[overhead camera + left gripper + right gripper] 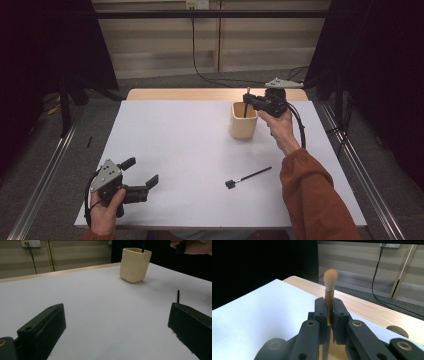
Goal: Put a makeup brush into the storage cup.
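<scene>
In the high view, the right gripper [252,101] is above the cream cup [243,121] at the table's [190,150] far side, clamped on a brush [246,103] whose black handle dips into the cup; a second brush [248,177] lies flat nearer the person, and the left gripper [142,175] rests at the near left corner, spread wide and holding nothing. In the left gripper view, its jaws stand far apart with bare table between them, the cup [135,264] well ahead. In the right gripper view, the jaws pinch the brush [329,297] upright, bristles on top.

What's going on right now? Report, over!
Right gripper shut on makeup brush, handle in cream cup. Left gripper open, idle. Second brush lies on table, clear.
</scene>
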Demonstrator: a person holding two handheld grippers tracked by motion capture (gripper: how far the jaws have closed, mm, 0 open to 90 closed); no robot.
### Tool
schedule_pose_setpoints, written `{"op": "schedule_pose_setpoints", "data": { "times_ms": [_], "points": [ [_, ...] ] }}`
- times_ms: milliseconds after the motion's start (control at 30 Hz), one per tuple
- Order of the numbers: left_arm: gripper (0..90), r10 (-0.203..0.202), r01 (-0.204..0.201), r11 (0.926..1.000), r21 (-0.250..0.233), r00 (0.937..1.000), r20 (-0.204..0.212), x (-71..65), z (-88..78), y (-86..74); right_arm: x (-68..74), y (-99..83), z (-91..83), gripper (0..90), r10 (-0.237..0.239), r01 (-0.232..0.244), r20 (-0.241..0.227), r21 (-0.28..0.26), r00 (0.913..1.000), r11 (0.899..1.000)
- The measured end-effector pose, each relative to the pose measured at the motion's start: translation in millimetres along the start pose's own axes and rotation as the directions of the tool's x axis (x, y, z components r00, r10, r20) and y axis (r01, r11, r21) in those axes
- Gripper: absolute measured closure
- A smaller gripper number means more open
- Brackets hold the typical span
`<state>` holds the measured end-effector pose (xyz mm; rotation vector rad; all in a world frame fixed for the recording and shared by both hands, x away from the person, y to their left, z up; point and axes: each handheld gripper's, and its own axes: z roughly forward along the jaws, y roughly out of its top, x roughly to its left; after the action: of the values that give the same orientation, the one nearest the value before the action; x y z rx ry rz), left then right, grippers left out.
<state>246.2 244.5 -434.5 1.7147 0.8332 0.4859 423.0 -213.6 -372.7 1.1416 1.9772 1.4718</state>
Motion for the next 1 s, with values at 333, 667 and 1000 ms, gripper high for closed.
{"op": "schedule_pose_setpoints", "data": {
  "times_ms": [333,667,1000],
  "points": [
    [1.5,0.003,-0.003,1.0,0.003,1.0,-0.004,0.4,-0.5,0.3,-2.1,-13.1,1.0,83.8,0.023,-0.023,0.007,-0.002,0.9997,1.0],
    [1.5,0.004,-0.004,1.0,0.002,1.0,-0.005,1.2,-1.5,0.4,-1.9,-13.2,-0.4,70.3,0.018,-0.018,-0.008,-0.005,0.9998,1.0],
    [1.5,0.002,-0.002,1.0,0.001,1.0,-0.003,0.7,-1.1,0.3,-2.8,-16.0,-4.0,27.6,0.025,-0.025,-0.005,-0.024,0.9997,0.999]
  ]
}}
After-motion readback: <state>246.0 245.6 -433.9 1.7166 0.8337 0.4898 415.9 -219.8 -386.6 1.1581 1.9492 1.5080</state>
